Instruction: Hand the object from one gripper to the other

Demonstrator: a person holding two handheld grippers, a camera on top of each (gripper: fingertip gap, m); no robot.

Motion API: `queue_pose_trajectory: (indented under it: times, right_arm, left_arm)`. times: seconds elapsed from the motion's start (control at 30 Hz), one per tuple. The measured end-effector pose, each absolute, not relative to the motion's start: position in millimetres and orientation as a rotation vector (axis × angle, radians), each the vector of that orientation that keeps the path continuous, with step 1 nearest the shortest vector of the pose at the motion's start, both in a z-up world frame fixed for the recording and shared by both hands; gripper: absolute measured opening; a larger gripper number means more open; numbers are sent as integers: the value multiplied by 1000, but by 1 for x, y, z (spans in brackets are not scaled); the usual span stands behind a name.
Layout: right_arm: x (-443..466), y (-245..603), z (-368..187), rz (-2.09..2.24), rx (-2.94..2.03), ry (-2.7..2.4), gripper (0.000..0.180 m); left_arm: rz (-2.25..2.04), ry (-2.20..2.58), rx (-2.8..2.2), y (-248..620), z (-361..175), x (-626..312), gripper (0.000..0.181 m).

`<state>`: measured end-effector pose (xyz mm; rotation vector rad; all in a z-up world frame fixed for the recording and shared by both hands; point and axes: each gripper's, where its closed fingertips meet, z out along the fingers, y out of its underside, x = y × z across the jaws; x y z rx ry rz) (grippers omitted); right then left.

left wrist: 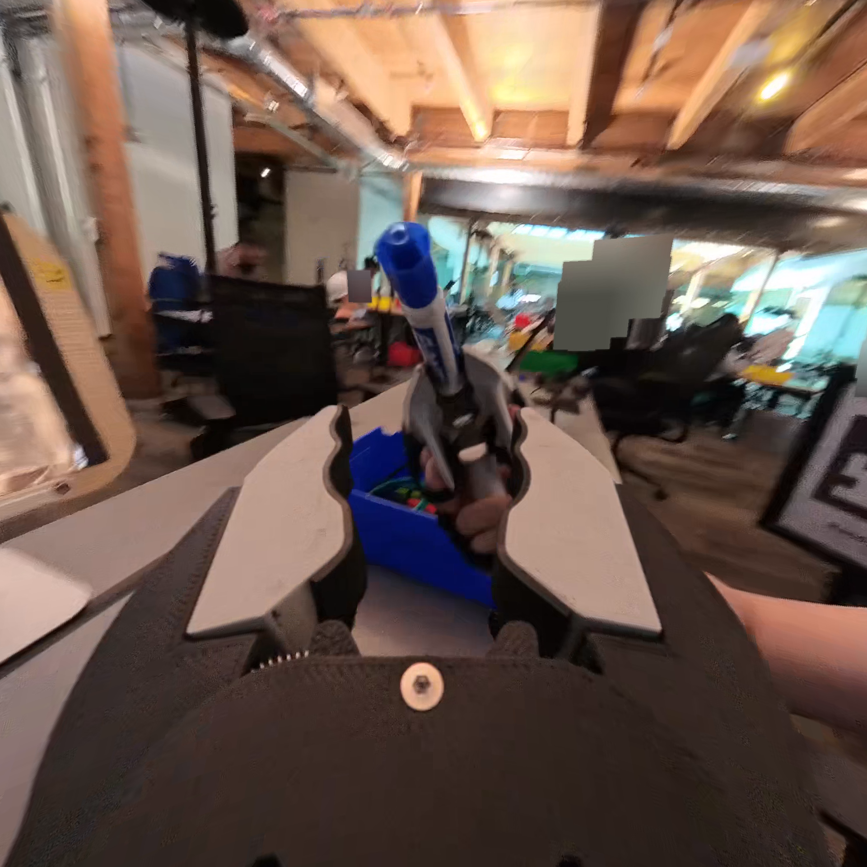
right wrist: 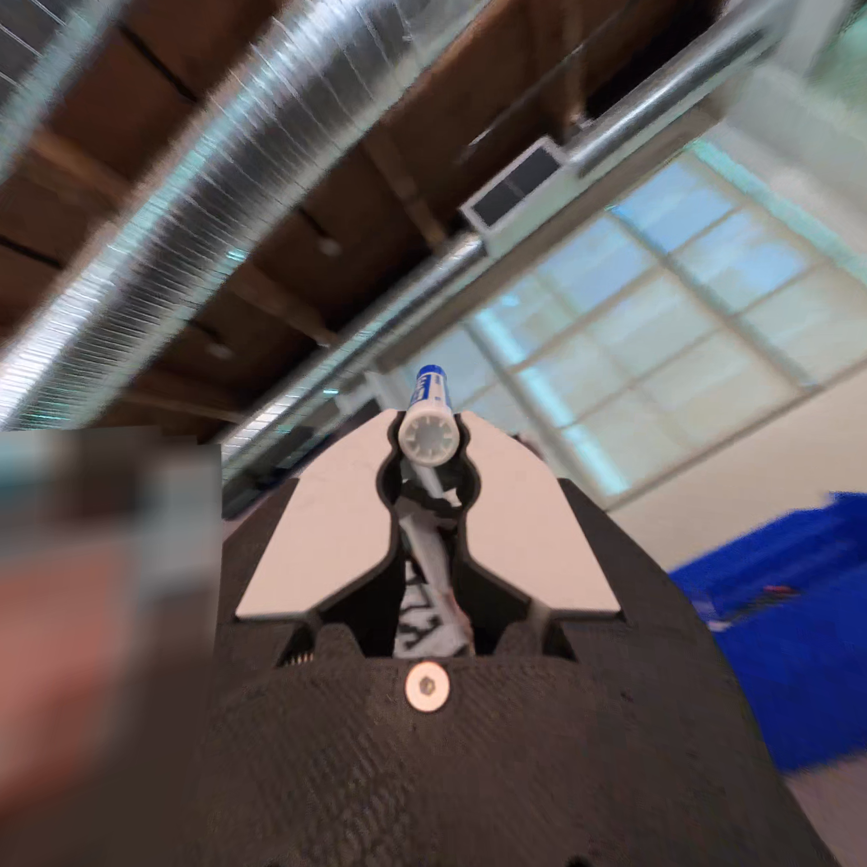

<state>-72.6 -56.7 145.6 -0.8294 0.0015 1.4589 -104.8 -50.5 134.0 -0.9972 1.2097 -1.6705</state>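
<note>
Right tongs (right wrist: 429,434) clamp the marker (left wrist: 413,300) by its tail, cap raised clear for transfer. Left tongs (left wrist: 429,450) wait apart, just short, above the bin (left wrist: 403,539).

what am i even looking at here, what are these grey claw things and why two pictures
These are two hand-held grippers, one in each of a person's hands, each with a camera looking forward along its two fingers. That gives two pictures.

The left wrist view shows the left gripper open and empty. Beyond it is the right gripper, pointing a blue-capped marker upward. A blue bin of small colourful items sits on the grey table.

The right wrist view looks up at the ceiling. The right gripper is shut on the marker, seen from its white end.
</note>
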Motion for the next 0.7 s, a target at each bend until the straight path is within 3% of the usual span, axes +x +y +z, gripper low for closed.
queue_pose_trajectory:
  times: [0.23,0.33,0.4,0.53,0.7]
  right_arm:
    - [-144,-64,139,1992,-807,-146,20]
    - [-160,-71,139,2063,-816,-212,20]
    - [-160,-67,138,2073,-824,-178,20]
    - [-143,-43,123,1813,-939,-71,24]
    - [-118,-27,110,1073,-1177,-159,30]
  left_arm:
    - [-1530,1322,-677,-78,144,-126,48]
    - [-1539,1390,-572,-90,145,-138,23]
    - [-1451,1387,-559,-85,146,-138,20]
    - [-1251,1375,-657,-63,144,-131,19]
    - [-845,1373,-871,-11,126,-122,19]
